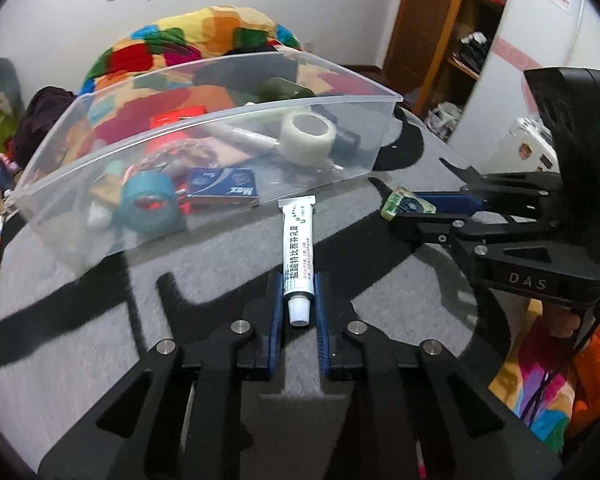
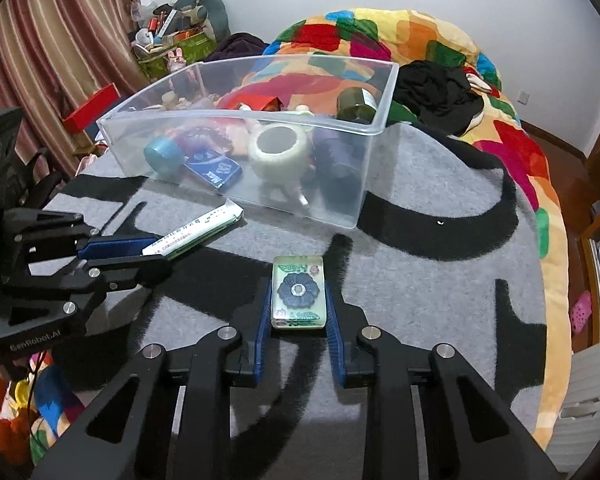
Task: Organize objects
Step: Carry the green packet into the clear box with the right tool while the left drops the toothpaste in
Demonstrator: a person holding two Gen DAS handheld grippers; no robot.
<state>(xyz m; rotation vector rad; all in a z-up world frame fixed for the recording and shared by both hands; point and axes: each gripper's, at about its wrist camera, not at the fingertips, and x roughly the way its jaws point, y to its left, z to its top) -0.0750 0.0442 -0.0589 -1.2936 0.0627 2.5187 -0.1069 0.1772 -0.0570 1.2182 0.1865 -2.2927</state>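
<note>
My left gripper [image 1: 298, 280] is shut on a white ointment tube [image 1: 297, 248] near its cap end; the tube points toward the clear plastic bin [image 1: 204, 120]. The same tube [image 2: 196, 232] and the left gripper [image 2: 156, 250] show at the left of the right wrist view. My right gripper [image 2: 298, 292] is shut on a clear resin block with a dark flower [image 2: 299, 292]. That block [image 1: 408, 203] and the right gripper [image 1: 400, 210] show at the right of the left wrist view, just off the bin's corner.
The bin [image 2: 236, 118] stands on a grey and black rug [image 2: 420, 272] and holds a teal tape roll [image 2: 163, 155], a white tape roll [image 2: 280, 152], a blue box [image 2: 214, 170] and a dark jar [image 2: 356, 104]. A colourful blanket [image 2: 380, 36] lies behind.
</note>
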